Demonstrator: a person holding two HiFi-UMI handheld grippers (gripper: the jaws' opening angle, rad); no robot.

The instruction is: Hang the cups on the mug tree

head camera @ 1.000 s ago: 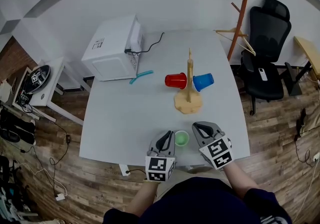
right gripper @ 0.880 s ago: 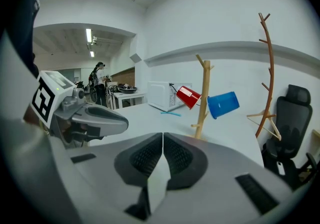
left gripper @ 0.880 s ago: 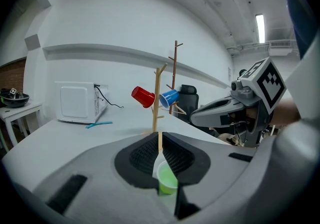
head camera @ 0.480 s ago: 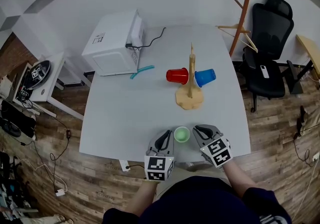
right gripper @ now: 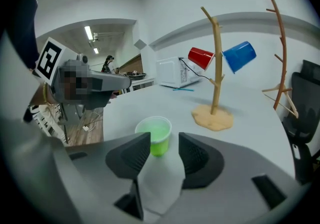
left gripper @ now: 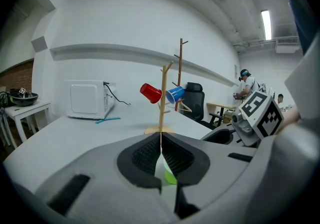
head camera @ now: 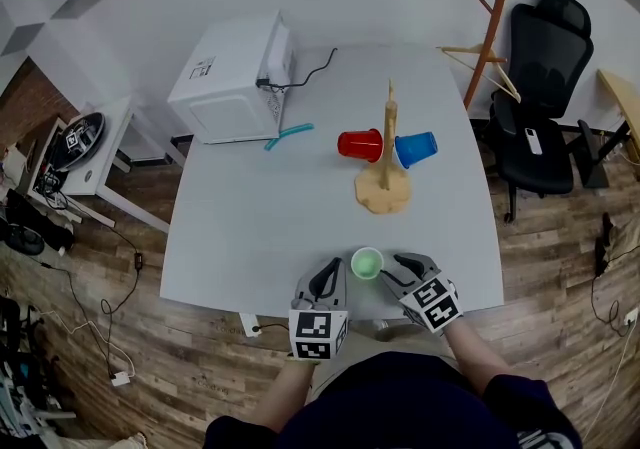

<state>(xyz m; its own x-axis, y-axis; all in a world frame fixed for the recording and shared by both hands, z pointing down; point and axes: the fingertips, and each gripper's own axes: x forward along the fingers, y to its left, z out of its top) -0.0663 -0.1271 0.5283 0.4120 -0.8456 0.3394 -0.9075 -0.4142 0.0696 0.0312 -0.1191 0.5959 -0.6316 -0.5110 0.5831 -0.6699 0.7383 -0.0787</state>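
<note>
Green cup (right gripper: 153,135) ahead of right tool (right gripper: 163,143), just opening, empty | left tool (left gripper: 160,140) together

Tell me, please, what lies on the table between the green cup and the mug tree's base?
Nothing: the white table between the green cup and the mug tree's base is bare, as the head view shows.

Green cup (head camera: 367,263) upright between left gripper (head camera: 332,271) and right gripper (head camera: 394,266)
</note>
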